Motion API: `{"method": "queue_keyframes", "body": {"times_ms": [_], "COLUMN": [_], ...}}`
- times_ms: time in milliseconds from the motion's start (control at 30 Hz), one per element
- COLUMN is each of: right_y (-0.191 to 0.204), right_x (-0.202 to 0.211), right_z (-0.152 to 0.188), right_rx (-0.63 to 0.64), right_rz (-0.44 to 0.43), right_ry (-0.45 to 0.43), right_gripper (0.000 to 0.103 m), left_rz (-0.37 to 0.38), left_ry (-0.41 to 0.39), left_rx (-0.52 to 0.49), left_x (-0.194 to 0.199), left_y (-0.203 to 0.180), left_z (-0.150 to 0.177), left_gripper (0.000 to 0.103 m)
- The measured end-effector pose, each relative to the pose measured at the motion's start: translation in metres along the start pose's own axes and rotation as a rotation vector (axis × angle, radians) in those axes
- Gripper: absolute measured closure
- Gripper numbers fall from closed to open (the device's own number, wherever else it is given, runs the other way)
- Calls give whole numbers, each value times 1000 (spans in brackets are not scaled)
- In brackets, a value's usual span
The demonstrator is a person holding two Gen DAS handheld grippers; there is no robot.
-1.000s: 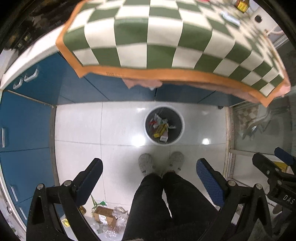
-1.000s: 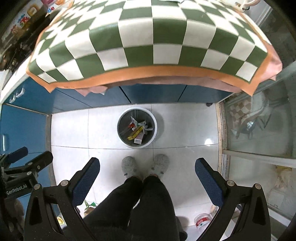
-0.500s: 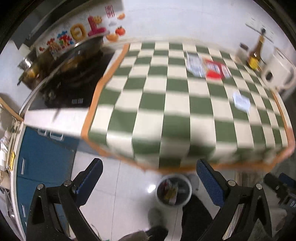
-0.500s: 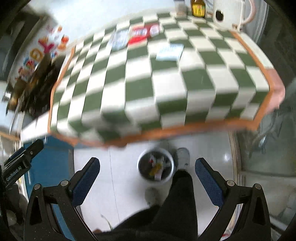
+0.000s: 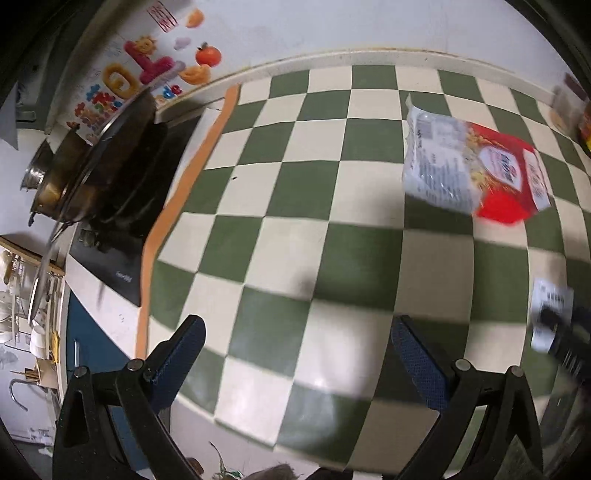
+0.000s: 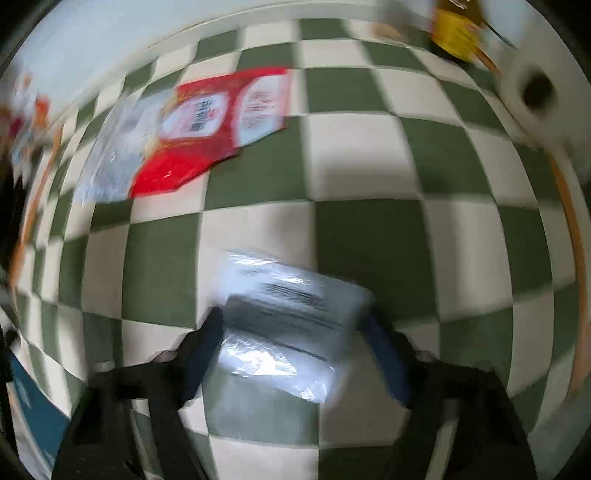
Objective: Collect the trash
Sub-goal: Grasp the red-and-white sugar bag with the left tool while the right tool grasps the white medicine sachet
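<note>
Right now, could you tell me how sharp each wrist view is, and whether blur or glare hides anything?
Left wrist view: mostly sharp; the red and white packet is readable, though the right edge smears. Right wrist view: heavy motion blur; the clear plastic wrapper between the right tongs shows glare, and the yellow-labelled bottle is streaked. Both views bend the checkered cloth with fisheye distortion.

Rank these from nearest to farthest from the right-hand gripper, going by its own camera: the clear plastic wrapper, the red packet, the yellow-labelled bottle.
1. Clear plastic wrapper: between the right gripper fingers.
2. Red packet: farther back, to the left.
3. Yellow-labelled bottle: far edge, to the right.
</note>
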State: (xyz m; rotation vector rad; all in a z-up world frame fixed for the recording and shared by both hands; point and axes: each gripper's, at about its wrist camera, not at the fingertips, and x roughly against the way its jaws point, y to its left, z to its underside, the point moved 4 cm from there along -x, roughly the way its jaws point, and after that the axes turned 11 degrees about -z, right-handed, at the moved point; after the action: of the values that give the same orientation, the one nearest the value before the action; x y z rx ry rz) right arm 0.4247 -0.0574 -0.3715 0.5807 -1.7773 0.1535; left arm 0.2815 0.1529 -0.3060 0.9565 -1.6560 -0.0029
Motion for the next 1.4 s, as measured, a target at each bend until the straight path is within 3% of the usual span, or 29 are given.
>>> {"method": "queue_keyframes", "body": {"times_ms": [33, 67, 100, 167, 233, 400, 533, 633, 733, 767, 900, 1100, 1267, 1400], "right_y": [6, 11, 15, 15, 4, -20, -26, -23, -18, -14, -2, -2, 4, 12], "right_x": [-2, -2, -2, -3, -1, 29, 19, -8, -41, -44, -45, -27, 8, 47], "right_z": [0, 0, 0, -3, -11, -65, -121, -151, -166, -164, -156, -138, -106, -71], "right_rx": [50, 97, 128, 176, 135, 60, 22, 43, 52, 55, 113, 89, 92, 82], "right_rz": [10, -2, -5, -1, -63, -161, -230, -218, -229, -229, -195, -231, -231, -237], "right_ry": [-24, -47, -56, -63, -46, -142, -155, -127, -67, -56, -75, -91, -138, -181], "right_gripper": [37, 53, 59, 91, 102, 102, 101, 102, 102, 102, 101, 101, 101, 101], "left_rz": [5, 17, 26, 47, 96, 226, 343, 371, 408, 432, 365, 325, 248, 235], "left_ry": [10, 19, 25, 34, 51, 57, 65, 96, 105, 101, 49, -23, -142, -227], "left_rx": [6, 13, 18, 25, 27, 17, -11, -47, -55, -47, -61, -15, 36, 67], "left_x": [-4, -8, -11, -18, -27, -38, -50, -64, -67, -65, -54, -23, 27, 60], "left_y": [-4, -7, -11, -21, -34, -65, -95, -112, -122, -124, -123, -93, -41, 6], "left_z": [-7, -15, -21, -38, -56, -100, -132, -144, -147, -147, -143, -128, -101, -78], "left_gripper": [0, 0, 0, 0, 0, 1, 1, 14, 46, 65, 93, 97, 98, 99]}}
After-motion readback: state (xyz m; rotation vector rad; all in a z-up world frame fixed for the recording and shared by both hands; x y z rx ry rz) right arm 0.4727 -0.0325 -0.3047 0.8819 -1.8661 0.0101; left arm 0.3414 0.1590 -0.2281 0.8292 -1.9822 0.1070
